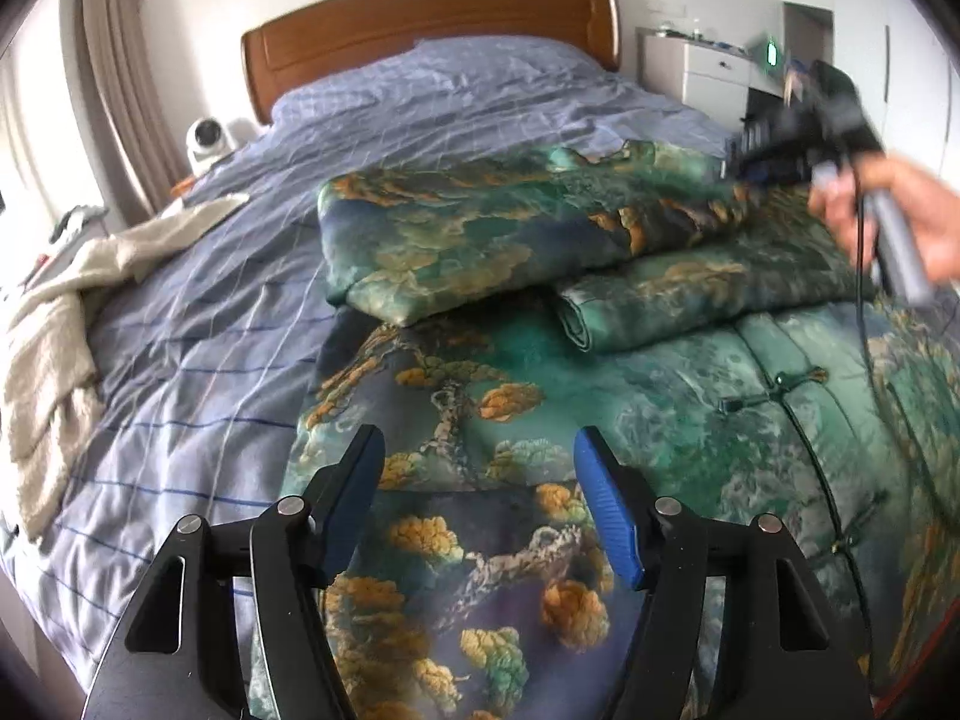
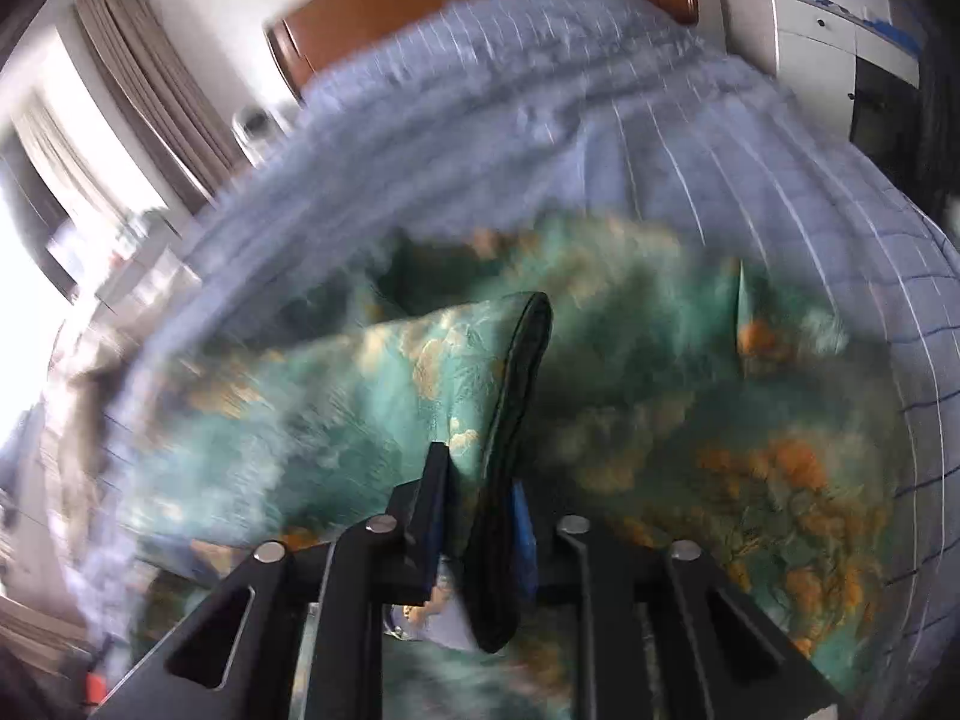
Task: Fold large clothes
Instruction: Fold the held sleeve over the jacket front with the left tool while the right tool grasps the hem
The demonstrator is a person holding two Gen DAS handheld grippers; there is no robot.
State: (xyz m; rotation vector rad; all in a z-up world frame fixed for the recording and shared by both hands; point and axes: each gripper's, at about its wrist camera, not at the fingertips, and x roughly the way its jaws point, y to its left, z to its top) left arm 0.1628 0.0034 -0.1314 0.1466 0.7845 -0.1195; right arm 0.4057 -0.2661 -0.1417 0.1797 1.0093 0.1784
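A large green silk garment (image 1: 540, 372) printed with orange trees lies on the bed, its front with knot buttons (image 1: 798, 384) facing up. A sleeve part is folded across its upper body (image 1: 510, 234). My left gripper (image 1: 480, 450) is open and empty, hovering above the garment's lower part. My right gripper (image 2: 477, 474) is shut on a dark-trimmed edge of the garment (image 2: 522, 360) and holds it lifted; this view is blurred. The right gripper also shows in the left wrist view (image 1: 798, 138) at the garment's far right, held by a hand.
The bed has a blue striped cover (image 1: 198, 360) and a wooden headboard (image 1: 420, 18). A cream towel (image 1: 60, 312) lies at the bed's left edge. A white camera (image 1: 207, 141) stands at the left, a white nightstand (image 1: 696, 72) at the right.
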